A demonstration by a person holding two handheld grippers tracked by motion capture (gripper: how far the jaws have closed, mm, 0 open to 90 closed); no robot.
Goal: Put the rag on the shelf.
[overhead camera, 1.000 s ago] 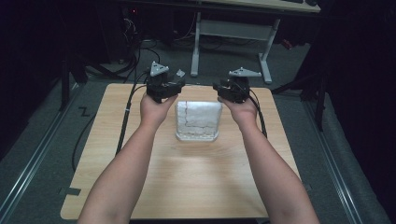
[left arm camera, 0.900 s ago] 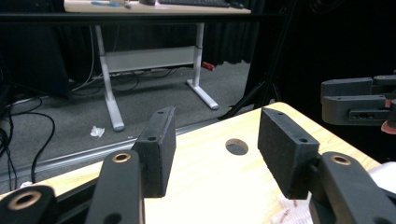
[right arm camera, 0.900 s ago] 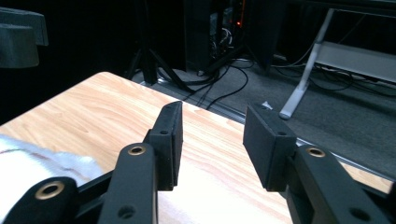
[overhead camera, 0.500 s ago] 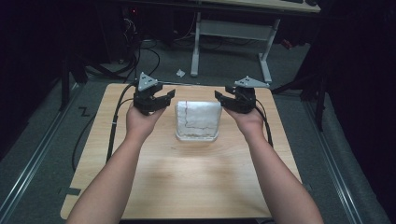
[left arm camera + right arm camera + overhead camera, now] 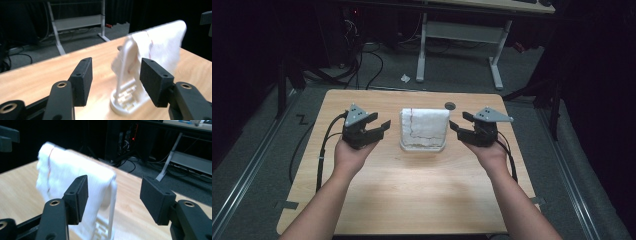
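Left gripper (image 5: 382,128): it sits left of the rack, near it but not touching. Its jaws have just been opening and stand wide, with nothing between them.
Towel (image 5: 424,125): white with a thin red line, it hangs over a white rack (image 5: 422,147) in the middle of the table (image 5: 412,195).
Right gripper (image 5: 456,127): it sits right of the rack, apart from it. Its jaws have just been opening too, wide and empty.
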